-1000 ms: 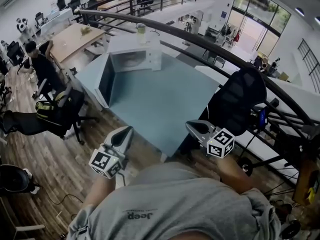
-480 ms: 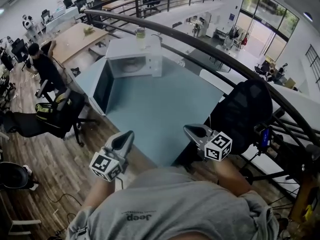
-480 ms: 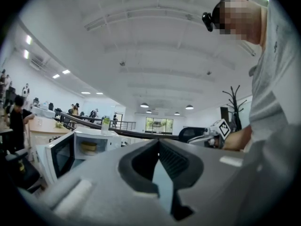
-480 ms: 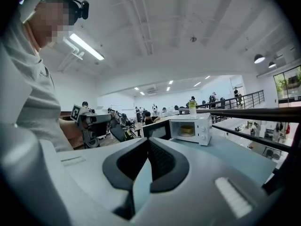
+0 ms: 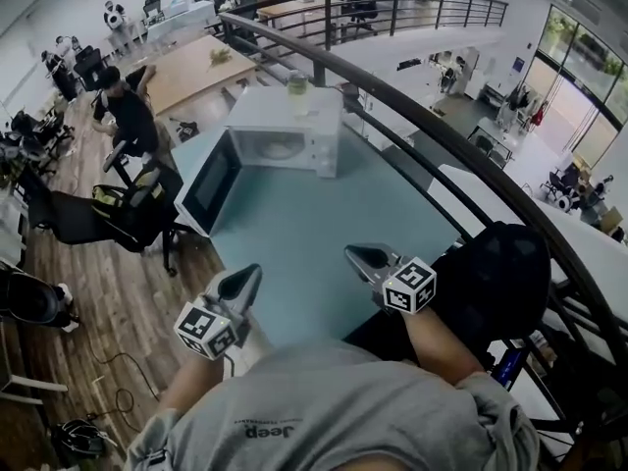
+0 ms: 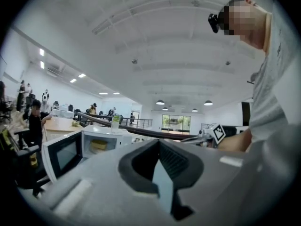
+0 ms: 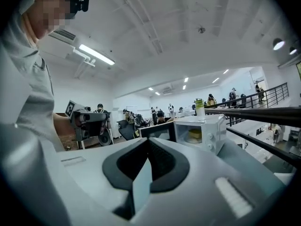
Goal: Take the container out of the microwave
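A white microwave [image 5: 285, 135] stands at the far end of the pale blue table [image 5: 314, 234], its door [image 5: 211, 180] swung open to the left. Inside it sits a yellowish container [image 5: 278, 149], which also shows in the left gripper view as the container [image 6: 99, 146] and in the right gripper view as the container [image 7: 194, 135]. My left gripper [image 5: 245, 278] hovers at the table's near left edge, shut and empty. Over the near part of the table my right gripper [image 5: 355, 256] is shut and empty too. Both point toward the microwave from well short of it.
A bottle [image 5: 297, 84] stands on top of the microwave. A dark curved railing [image 5: 442, 140] runs behind and to the right of the table. Black office chairs [image 5: 128, 219] stand at the left, another chair [image 5: 505, 283] at the right. A person [image 5: 123, 111] sits by a wooden table beyond.
Both grippers have moved forward, from beside the table's near corner to over its near edge. The microwave now looks closer and more central. Both stay shut.
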Demonstrator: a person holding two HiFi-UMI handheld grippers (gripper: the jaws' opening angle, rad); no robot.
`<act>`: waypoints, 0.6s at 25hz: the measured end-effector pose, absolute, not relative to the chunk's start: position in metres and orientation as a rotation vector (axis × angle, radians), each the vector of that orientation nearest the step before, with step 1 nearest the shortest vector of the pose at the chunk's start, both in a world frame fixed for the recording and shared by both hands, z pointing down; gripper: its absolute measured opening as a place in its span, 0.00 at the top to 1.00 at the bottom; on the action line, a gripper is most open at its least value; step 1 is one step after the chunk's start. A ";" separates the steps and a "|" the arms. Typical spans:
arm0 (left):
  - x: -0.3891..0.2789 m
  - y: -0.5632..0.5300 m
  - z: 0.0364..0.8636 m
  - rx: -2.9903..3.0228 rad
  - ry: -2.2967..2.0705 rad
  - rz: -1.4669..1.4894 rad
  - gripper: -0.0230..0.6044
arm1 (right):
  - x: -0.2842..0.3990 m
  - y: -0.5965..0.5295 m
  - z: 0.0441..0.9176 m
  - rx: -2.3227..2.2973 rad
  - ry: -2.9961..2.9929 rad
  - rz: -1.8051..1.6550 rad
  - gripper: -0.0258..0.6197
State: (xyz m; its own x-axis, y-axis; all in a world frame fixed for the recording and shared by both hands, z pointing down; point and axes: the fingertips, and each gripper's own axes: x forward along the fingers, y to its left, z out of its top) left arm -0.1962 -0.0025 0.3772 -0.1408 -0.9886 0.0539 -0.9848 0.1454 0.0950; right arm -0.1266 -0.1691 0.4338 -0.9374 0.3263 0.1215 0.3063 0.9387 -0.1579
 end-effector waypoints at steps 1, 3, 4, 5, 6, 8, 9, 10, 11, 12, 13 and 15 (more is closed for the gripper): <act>-0.201 -0.007 0.380 1.981 -2.294 -0.048 0.93 | -0.134 -0.175 0.436 -0.486 -2.950 0.217 0.95; -0.216 -0.010 0.389 1.966 -2.283 -0.040 0.93 | -0.150 -0.184 0.444 -0.473 -2.954 0.250 0.95; -0.226 -0.010 0.395 1.962 -2.274 -0.044 0.93 | -0.158 -0.186 0.449 -0.461 -2.954 0.264 0.95; -0.238 -0.010 0.401 1.961 -2.263 -0.052 0.93 | -0.167 -0.188 0.454 -0.445 -2.953 0.275 0.95; -0.250 -0.010 0.406 1.966 -2.247 -0.062 0.93 | -0.176 -0.190 0.458 -0.422 -2.951 0.283 0.95; -0.274 -0.011 0.417 1.996 -2.200 -0.082 0.93 | -0.194 -0.194 0.466 -0.358 -2.945 0.293 0.95; -0.284 -0.010 0.423 2.011 -2.173 -0.093 0.93 | -0.201 -0.194 0.470 -0.320 -2.938 0.299 0.95; -0.293 -0.010 0.428 2.024 -2.147 -0.102 0.93 | -0.205 -0.193 0.473 -0.283 -2.929 0.304 0.95; -0.301 -0.011 0.432 2.040 -2.124 -0.106 0.93 | -0.208 -0.192 0.476 -0.253 -2.920 0.307 0.95; -0.310 -0.012 0.434 2.059 -2.105 -0.102 0.93 | -0.212 -0.190 0.477 -0.230 -2.913 0.310 0.95; -0.321 -0.015 0.436 2.079 -2.090 -0.088 0.93 | -0.218 -0.188 0.479 -0.213 -2.909 0.312 0.95; -0.350 -0.020 0.443 2.104 -2.076 -0.052 0.93 | -0.238 -0.185 0.483 -0.187 -2.902 0.313 0.95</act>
State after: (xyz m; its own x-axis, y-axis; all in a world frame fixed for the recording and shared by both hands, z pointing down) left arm -0.3503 -0.0197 0.4428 0.0217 -0.9943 0.1044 -0.9879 -0.0052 0.1553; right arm -0.2377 -0.1849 0.4833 -0.9685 0.1483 0.2001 0.1022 0.9693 -0.2236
